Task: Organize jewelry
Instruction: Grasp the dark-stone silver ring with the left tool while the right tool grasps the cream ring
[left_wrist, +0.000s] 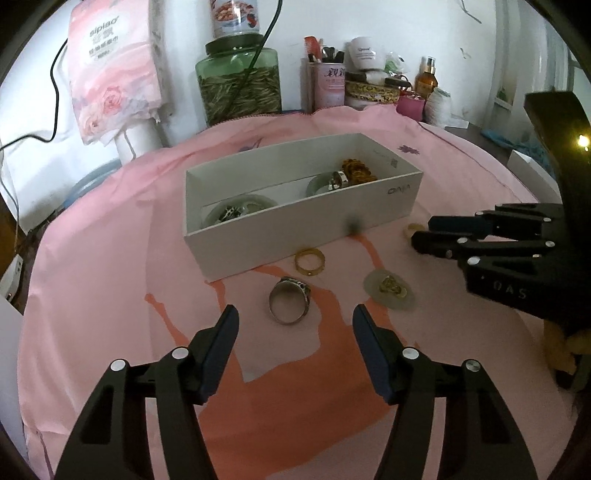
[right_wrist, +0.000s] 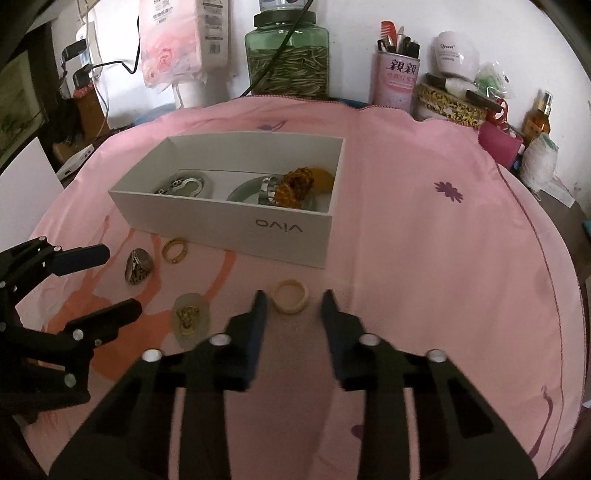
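The pink cloth (right_wrist: 424, 240) carries everything. The white box (right_wrist: 229, 225) sits mid-cloth with its long side across my view, and it already holds several pieces. Four more pieces lie loose on the cloth along its near wall. My left tongs (left_wrist: 295, 321) are released, jaws wide with nothing between the pads. My right tongs (right_wrist: 294, 295) are also unclenched in their own view, with a gap on each side and no grip on anything. The pale pendant (right_wrist: 189, 317) lies between the two tongs, a little closer to the right pair. The silver ring (left_wrist: 297, 287) lies straight ahead of the left tips, centred on the gap, with its heavy face turned toward the box. The gold ring (left_wrist: 297, 262) is just beyond it, close to the box wall. The cream ring (right_wrist: 290, 309) lies flat off the box's right near corner, right at the right tips and lined up with their gap. I judge the cream ring is the right hand's next pick. A short push forward and down should bracket it, and then it goes up and over the near wall.
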